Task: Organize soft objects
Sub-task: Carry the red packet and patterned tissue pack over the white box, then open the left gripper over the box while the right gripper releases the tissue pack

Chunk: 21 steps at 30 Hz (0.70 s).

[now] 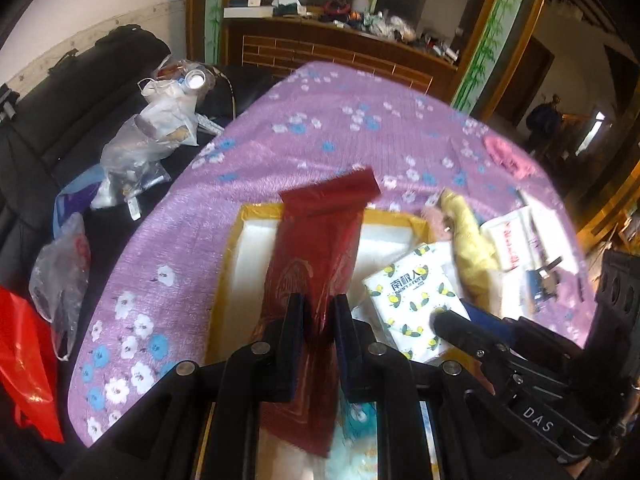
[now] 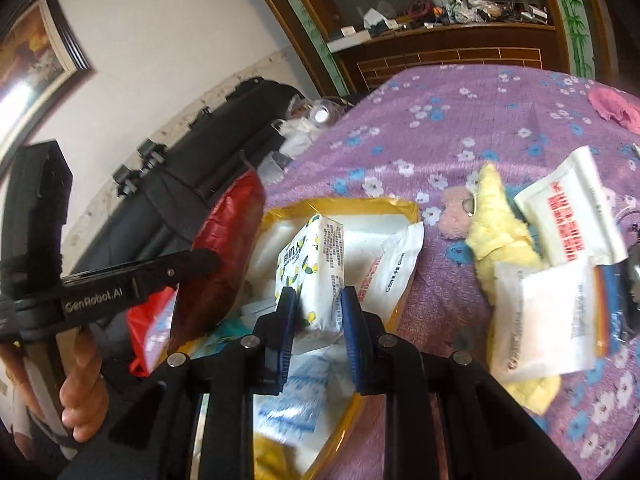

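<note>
Left claw [image 1: 319,308] clamps one red bag [image 1: 320,236]; right claw [image 2: 318,304] clamps one tissue pack [image 2: 314,264].

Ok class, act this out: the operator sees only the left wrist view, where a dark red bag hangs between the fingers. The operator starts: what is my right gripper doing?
Observer: The right gripper is shut on the tissue pack and holds it upright over the yellow-rimmed tray.
Operator: Does the pack hide anything in the tray from me?
Observer: Yes, a white packet with red print leans over the tray's right rim.
Operator: And behind my left gripper?
Observer: A bare hand is wrapped around its handle.
</note>
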Available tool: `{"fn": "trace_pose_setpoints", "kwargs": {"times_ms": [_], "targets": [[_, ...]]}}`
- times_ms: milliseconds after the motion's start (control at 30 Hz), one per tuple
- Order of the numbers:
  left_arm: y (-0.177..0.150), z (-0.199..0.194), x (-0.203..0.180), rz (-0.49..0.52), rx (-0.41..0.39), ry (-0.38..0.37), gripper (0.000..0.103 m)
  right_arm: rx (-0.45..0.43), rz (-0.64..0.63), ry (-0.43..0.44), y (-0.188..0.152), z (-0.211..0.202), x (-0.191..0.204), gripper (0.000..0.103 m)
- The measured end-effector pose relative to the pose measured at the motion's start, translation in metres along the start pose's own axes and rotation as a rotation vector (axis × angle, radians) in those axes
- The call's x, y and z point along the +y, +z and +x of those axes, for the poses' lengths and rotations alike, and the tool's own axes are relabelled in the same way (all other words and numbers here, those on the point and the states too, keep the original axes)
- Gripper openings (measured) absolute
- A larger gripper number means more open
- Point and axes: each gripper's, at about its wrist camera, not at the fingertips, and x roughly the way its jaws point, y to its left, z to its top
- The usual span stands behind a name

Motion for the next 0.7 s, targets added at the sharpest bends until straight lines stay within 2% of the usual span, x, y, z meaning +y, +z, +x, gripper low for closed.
{"fn": "trace_pose_setpoints", "kwargs": {"times_ms": [100,167,200,233,267,300,333,533,700], "targets": [[-0.003,0.010,-0.001,-0.006,0.016,0.023,0.015,0.012,0.011,0.001,-0.003,0.006,-0.003,0.023],[-0.004,0.014,0.002,-0.035,0.030,-0.010,0.017,0.013,0.013,-0.003,-0.004,0.005,-0.004,0.027],[-0.005,0.013,0.004,-0.056,0.028,-0.033,0.023,0.012,0.013,0.000,-0.005,0.003,-0.004,0.029],[-0.007,0.010,0.008,-0.086,0.023,-0.077,0.038,0.003,0.008,0.012,-0.006,-0.003,-0.003,0.034],[-0.008,0.008,0.009,-0.102,0.021,-0.110,0.048,-0.007,0.005,0.017,-0.006,-0.007,-0.003,0.041],[-0.010,0.005,0.010,-0.120,0.017,-0.142,0.064,-0.025,-0.002,0.024,-0.009,-0.015,-0.002,0.044],[-0.012,0.002,0.010,-0.141,0.006,-0.163,0.070,-0.042,-0.008,0.036,-0.012,-0.025,-0.002,0.050],[-0.033,-0.026,-0.008,-0.176,-0.053,-0.159,0.071,-0.111,0.007,0.133,-0.044,-0.078,-0.024,0.065],[-0.052,-0.046,-0.044,-0.145,-0.052,-0.212,0.071,-0.127,0.090,0.116,-0.077,-0.109,-0.064,0.069]]}}
